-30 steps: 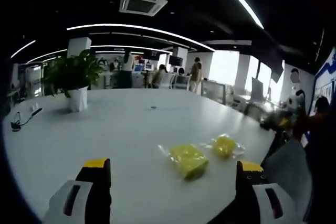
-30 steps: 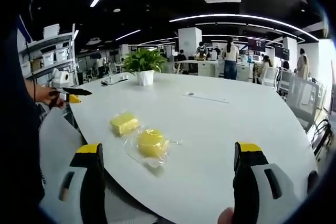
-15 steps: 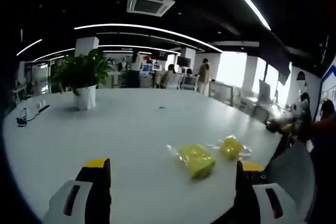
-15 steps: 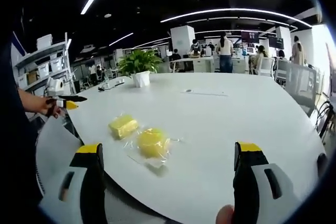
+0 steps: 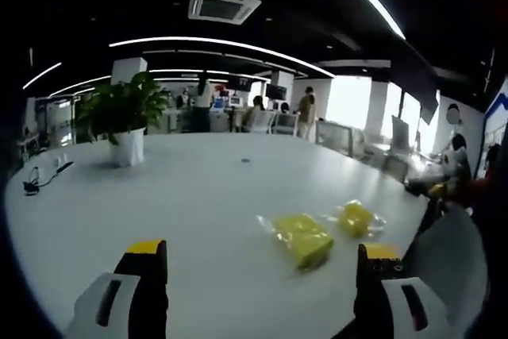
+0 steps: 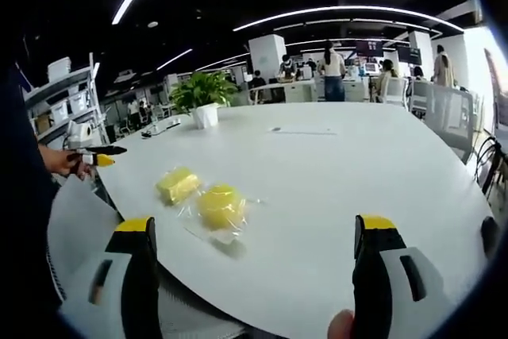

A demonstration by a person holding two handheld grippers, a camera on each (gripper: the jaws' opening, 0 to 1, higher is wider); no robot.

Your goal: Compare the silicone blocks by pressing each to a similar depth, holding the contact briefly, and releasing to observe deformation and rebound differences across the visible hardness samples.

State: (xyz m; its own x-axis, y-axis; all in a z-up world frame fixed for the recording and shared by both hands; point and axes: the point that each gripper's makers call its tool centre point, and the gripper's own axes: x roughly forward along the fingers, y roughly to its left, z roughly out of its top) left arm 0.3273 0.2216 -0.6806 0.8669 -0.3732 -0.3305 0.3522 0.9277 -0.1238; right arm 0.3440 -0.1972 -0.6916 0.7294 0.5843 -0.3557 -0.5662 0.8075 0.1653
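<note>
Here, both your grippers hover above the white table [image 6: 341, 172] with jaws spread wide, gripping nothing.

In the left gripper view, your left gripper [image 5: 258, 263] faces the square yellow block [image 5: 302, 238] and the round yellow block [image 5: 355, 217], both in clear wrappers, just beside each other near the table's edge. In the right gripper view, your right gripper [image 6: 254, 236] sees them left of centre, with a potted plant [image 6: 201, 98] far behind.

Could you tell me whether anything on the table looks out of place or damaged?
Nothing looks damaged or spilled. One oddity: both yellow blocks, the square one and the round one, are still sealed in clear plastic bags.
</note>
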